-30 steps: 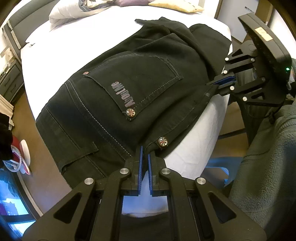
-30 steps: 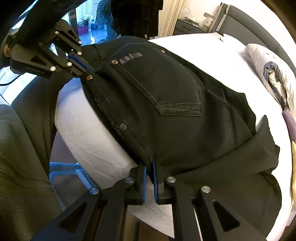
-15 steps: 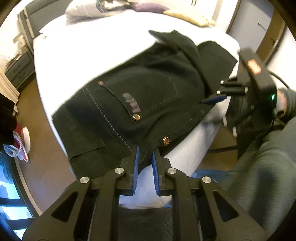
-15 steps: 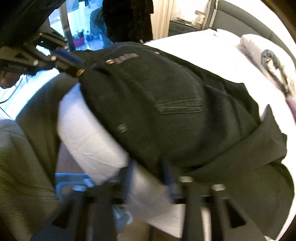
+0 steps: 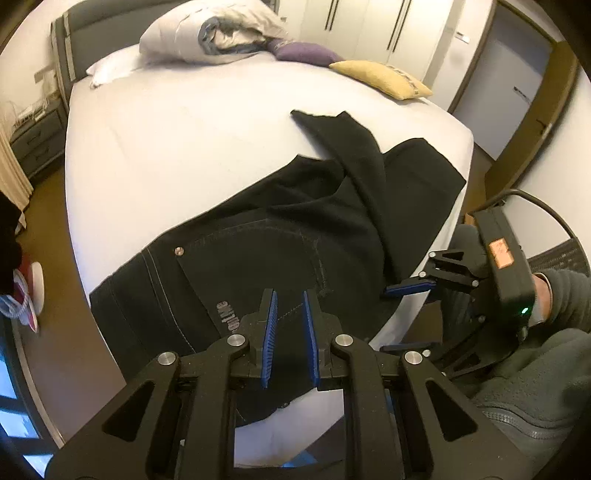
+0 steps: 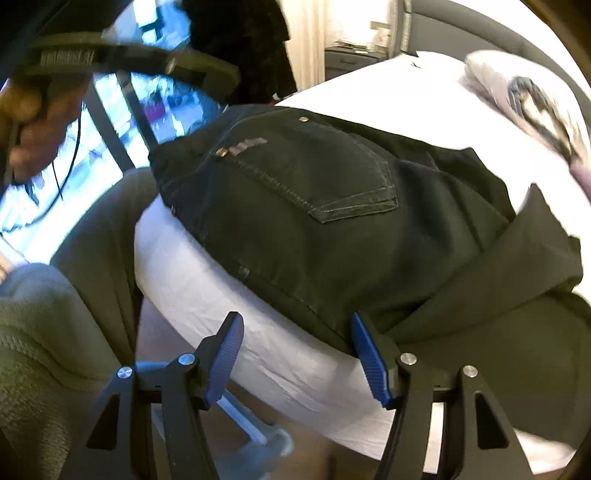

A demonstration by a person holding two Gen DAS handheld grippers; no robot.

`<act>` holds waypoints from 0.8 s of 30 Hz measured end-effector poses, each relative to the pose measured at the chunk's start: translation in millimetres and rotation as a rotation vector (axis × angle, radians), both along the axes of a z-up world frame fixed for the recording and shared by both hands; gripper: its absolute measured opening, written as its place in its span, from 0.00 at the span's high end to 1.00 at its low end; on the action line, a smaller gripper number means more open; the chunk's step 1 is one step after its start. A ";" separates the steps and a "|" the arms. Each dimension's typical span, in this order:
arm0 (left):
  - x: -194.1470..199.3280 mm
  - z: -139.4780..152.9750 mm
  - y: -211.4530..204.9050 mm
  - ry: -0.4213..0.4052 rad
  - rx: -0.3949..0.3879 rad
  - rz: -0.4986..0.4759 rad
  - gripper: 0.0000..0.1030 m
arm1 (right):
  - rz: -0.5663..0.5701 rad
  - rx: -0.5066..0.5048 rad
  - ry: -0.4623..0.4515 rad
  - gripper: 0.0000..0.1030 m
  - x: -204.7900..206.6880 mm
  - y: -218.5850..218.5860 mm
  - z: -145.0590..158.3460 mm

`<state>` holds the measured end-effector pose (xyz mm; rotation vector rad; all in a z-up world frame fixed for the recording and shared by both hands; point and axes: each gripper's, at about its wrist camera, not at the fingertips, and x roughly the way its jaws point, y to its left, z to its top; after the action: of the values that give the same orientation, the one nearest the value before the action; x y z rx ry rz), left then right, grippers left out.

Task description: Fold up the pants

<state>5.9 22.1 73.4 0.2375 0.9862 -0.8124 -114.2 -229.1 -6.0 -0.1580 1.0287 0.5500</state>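
Note:
Black jeans [image 5: 280, 236] lie on the near corner of a white bed [image 5: 184, 140], back pocket up, legs bunched and folded over toward the right edge. They also show in the right wrist view [image 6: 332, 206]. My left gripper [image 5: 290, 314] is open and empty, raised just above the waistband end. My right gripper [image 6: 297, 347] is wide open and empty at the bed's edge, its right finger beside the jeans' hem. It also shows in the left wrist view [image 5: 406, 317], off the bed's right side.
Rolled bedding [image 5: 210, 33], a purple cushion [image 5: 306, 51] and a yellow cushion [image 5: 380, 77] lie at the bed's far end. A nightstand [image 5: 33, 144] stands at the left. The person's grey-clad legs [image 6: 55, 325] are by the bed corner.
Both grippers were shut on the jeans' waistband edge; both have let go and opened. The left gripper has lifted and tilted; the right has drawn back off the bed edge.

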 end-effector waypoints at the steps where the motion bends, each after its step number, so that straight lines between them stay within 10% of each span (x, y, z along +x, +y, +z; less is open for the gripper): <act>1: 1.9 -3.5 -4.1 0.008 -0.015 0.003 0.87 | -0.013 0.029 0.009 0.38 1.5 -3.5 0.3; 11: 29.6 -103.6 -43.3 0.178 0.003 0.097 0.87 | -0.056 0.152 0.030 0.38 2.9 -24.3 14.3; 16: 33.8 -87.5 -27.2 0.175 -0.043 0.148 0.87 | -0.265 0.224 0.015 0.38 30.5 -83.5 42.4; 24: 51.7 -68.8 -83.1 0.159 -0.099 0.128 0.87 | -0.583 0.013 -0.075 0.36 155.9 -163.0 81.8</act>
<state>57.5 -61.0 4.6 0.0244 1.0955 -0.7686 41.7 -392.1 75.8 0.1326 0.9423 0.0201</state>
